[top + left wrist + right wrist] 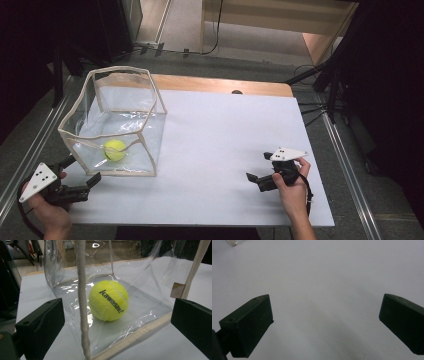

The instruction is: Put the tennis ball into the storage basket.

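A clear plastic bag (117, 120) with cream fabric edging stands open-topped on the left of the white table (220, 150). Inside it, on its floor, rests a yellow tennis ball (114, 149) printed "kawasaki" (109, 300). My left gripper (82, 170) sits at the bag's near left corner, open, its jaws wide apart with the bag's corner seam (82, 302) between them but untouched. Over at the right front of the table my right gripper (259, 167) is open above bare white surface, nothing between its jaws (325, 322).
A strip of wooden tabletop (220, 85) shows behind the white sheet. Metal rails (345, 160) run along both sides of the table. Cables and dark stands (325, 75) lie beyond the far right corner.
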### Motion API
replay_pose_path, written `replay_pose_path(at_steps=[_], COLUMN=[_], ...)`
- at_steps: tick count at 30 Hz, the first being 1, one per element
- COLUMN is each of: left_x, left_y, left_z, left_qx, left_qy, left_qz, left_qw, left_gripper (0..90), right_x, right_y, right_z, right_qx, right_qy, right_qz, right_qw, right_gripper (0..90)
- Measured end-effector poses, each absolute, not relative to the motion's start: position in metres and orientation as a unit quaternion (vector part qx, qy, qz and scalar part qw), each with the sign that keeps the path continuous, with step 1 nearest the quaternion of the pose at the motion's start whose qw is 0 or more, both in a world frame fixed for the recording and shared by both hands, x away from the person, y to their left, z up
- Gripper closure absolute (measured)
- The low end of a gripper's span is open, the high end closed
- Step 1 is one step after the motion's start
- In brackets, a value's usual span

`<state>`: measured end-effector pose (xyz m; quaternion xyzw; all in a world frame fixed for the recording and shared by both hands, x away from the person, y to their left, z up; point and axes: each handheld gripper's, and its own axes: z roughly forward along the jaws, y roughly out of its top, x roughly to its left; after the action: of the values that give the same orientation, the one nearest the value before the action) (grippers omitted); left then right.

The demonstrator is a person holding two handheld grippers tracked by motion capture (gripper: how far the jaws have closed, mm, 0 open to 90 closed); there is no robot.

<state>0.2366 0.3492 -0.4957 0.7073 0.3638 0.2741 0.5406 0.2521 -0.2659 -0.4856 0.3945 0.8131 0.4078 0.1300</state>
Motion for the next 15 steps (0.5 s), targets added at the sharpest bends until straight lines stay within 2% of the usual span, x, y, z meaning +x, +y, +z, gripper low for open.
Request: replay_pose_path(at_steps=[15], left_x=[0.236], left_y=[0.349], left_z=[-0.496], left_qx=[0.706], left_qy=[0.363], left_qz=[0.274], left_qw=[0.542], left_gripper=[0.0], right_x=[0.233], right_y=[-0.306], right_z=[-0.49], right_qx=[0.426], right_qy=[0.777], right_qz=[0.435], right_qw=[0.161], right_gripper=[0.0])
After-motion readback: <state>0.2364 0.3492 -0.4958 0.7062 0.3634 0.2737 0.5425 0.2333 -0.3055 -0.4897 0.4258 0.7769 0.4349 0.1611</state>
